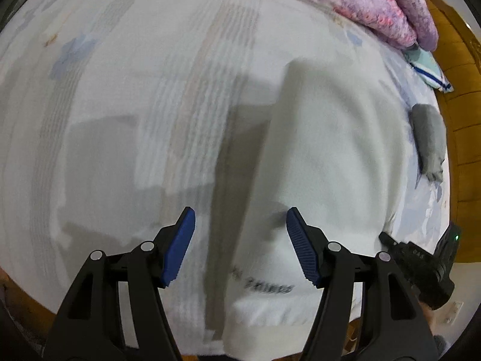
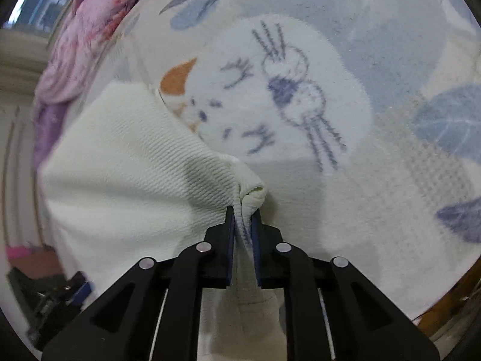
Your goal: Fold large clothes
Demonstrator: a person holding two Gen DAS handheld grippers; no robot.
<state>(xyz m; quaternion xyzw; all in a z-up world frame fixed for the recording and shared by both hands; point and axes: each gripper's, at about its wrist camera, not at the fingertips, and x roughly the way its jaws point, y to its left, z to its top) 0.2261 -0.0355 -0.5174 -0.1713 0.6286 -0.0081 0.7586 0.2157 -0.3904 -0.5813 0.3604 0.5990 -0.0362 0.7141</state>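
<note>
White garment (image 2: pixel 126 162) pinched by right gripper (image 2: pixel 243 219) fingers; left gripper (image 1: pixel 240 225) fingers apart.

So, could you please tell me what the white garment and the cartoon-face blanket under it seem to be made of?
White garment: probably a cotton-type knit with a matte finish; fine ribbed rows show where the right gripper pinches it. Cartoon-face blanket: likely plush fleece, as its printed lines look fuzzy, though motion blur leaves this open.

Home bedroom, bed under a cat-print fleece blanket (image 2: pixel 300 96), crumpled pink quilt (image 1: pixel 375 3), padded mustard headboard (image 1: pixel 460 120)
</note>
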